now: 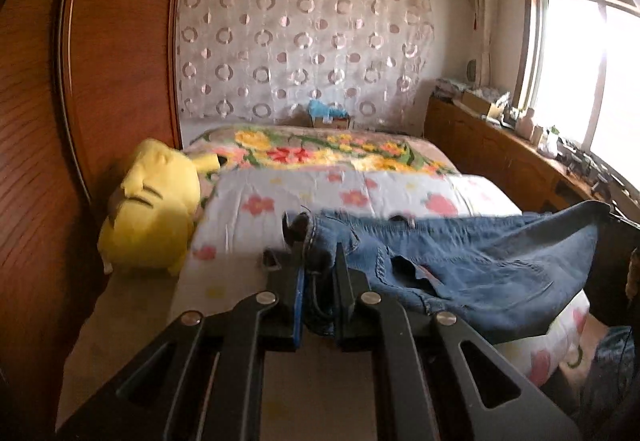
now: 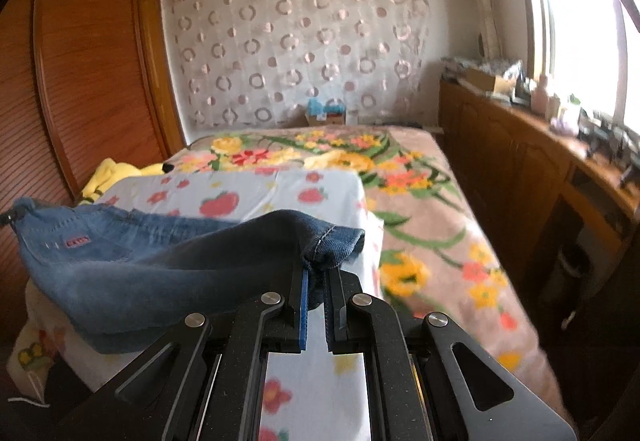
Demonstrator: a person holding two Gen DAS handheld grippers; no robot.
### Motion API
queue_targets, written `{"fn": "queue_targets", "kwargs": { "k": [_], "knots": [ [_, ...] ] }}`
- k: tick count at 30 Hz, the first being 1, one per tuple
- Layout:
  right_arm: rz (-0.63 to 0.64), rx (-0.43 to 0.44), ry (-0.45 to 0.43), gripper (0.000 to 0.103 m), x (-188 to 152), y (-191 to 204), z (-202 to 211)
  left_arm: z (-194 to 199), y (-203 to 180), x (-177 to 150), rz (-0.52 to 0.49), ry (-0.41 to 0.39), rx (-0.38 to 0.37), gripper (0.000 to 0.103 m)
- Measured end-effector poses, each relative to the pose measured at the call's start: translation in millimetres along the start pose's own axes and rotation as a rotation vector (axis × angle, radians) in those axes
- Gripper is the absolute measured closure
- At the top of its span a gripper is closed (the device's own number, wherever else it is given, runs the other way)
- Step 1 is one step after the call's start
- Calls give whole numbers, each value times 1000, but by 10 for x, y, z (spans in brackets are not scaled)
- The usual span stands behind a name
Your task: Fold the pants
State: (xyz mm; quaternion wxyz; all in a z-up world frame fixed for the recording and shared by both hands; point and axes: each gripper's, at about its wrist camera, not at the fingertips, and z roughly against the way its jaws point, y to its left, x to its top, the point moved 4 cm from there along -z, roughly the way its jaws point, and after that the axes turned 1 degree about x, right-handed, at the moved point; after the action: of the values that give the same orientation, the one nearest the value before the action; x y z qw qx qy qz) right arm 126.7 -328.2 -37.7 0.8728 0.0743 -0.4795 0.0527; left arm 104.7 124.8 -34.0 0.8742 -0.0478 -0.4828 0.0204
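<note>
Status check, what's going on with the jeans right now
Left gripper shut on jeans. Right gripper shut on jeans, cloth stretched between them above the bed. Nothing in the way.

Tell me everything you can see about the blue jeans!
The jeans are blue denim with pale stitching, a small red label and a hemmed edge. Each claw is shut on a bunched bit of them: the left claw on one end, the right claw on the other. The cloth hangs stretched between them, sagging, above the flowered sheet on the bed. They are blurry, and their lower part droops out of view.
</note>
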Motion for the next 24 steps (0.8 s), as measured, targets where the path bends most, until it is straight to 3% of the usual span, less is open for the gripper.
{"fn": "queue_targets", "kwargs": {
  "k": [10, 17, 21, 24],
  "knots": [
    [-53, -10, 95, 98, -446, -50, -148, -56, -23, -404, -11, 82, 30, 86],
    [-40, -22, 111, 93, -553, -50, -28, 95, -64, -429, -39, 51, 65, 73],
    [-27, -38, 104, 90, -561, 11, 47, 143, -183, -357, -70, 31, 40, 69],
    [-29, -50, 92, 81, -535, 22, 94, 117, -286, -324, -73, 31, 0, 60]
  ]
}}
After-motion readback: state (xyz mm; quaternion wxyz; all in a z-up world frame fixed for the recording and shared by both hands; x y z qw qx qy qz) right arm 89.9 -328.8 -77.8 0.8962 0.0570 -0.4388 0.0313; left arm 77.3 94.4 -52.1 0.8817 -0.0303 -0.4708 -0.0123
